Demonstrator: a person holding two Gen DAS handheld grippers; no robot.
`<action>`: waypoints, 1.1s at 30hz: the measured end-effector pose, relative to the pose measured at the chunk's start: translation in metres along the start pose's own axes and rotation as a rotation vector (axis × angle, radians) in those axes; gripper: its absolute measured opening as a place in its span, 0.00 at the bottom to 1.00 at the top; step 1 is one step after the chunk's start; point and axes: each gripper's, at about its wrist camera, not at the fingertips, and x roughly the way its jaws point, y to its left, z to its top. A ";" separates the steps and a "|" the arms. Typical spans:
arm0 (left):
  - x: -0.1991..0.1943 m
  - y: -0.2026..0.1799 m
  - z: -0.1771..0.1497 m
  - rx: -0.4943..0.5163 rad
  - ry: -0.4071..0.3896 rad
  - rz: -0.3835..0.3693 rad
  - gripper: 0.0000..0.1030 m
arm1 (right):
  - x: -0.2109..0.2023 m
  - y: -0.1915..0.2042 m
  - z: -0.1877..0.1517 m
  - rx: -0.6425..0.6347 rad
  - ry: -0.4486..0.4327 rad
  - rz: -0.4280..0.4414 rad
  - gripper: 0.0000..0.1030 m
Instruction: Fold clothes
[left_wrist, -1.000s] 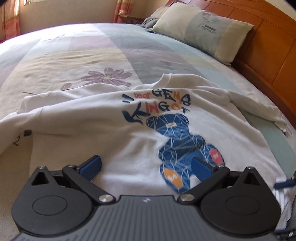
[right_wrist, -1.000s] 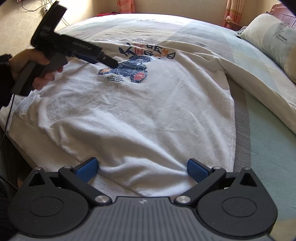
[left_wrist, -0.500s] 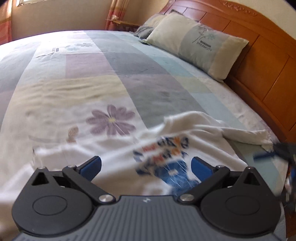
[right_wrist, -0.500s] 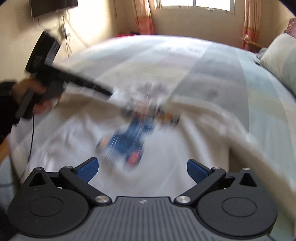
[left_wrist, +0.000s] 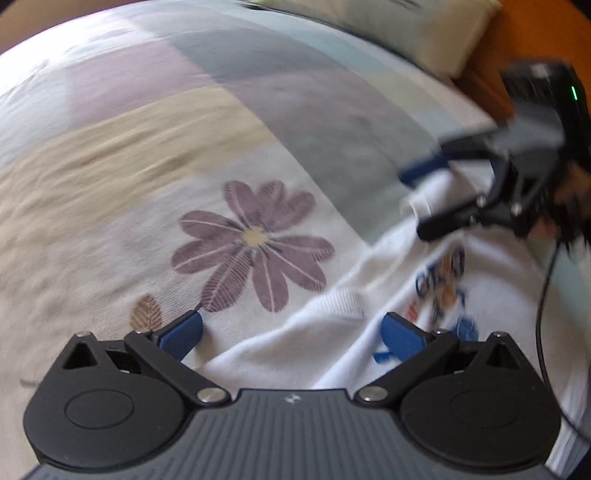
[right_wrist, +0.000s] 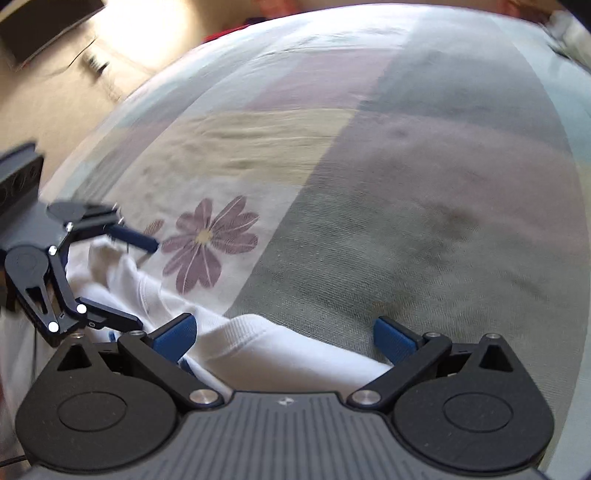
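In the lower middle of the left wrist view, the left gripper (left_wrist: 291, 330) stood with its jaws wide and nothing held between them. A ribbed white edge of the sweatshirt (left_wrist: 332, 339) lay just in front of the gap, nearer to the pad on the right of the frame. From there the cloth ran up toward the right of the frame, with its blue and orange print beside that pad. In the same view the right gripper (left_wrist: 417, 201) was further up at the right side, also spread wide, with a white fold of the garment between its fingers or just behind them; the blur did not let me tell which.

In the right wrist view the right gripper (right_wrist: 284, 338) was open too, and a ribbed band of the sweatshirt (right_wrist: 266, 350) crossed the bottom of the frame between its pads.

Further away, the bedspread (left_wrist: 184, 147) with a purple flower (left_wrist: 255, 243) filled the middle of the frame. A pillow (left_wrist: 424, 33) was at the upper right.

I judged that the garment lay bunched along the near edge of the bed, its long axis running from one gripper to the other, so each gripper had a ribbed edge directly ahead.
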 end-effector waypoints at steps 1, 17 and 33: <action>-0.001 -0.001 0.000 0.012 0.014 -0.027 0.99 | 0.007 -0.005 0.004 -0.002 0.021 0.013 1.00; -0.060 -0.089 -0.067 0.230 0.046 -0.149 0.99 | -0.045 0.074 -0.079 -0.192 0.099 0.097 1.00; -0.048 0.001 0.007 0.007 -0.125 0.042 0.99 | -0.035 0.014 -0.001 -0.016 -0.117 -0.012 1.00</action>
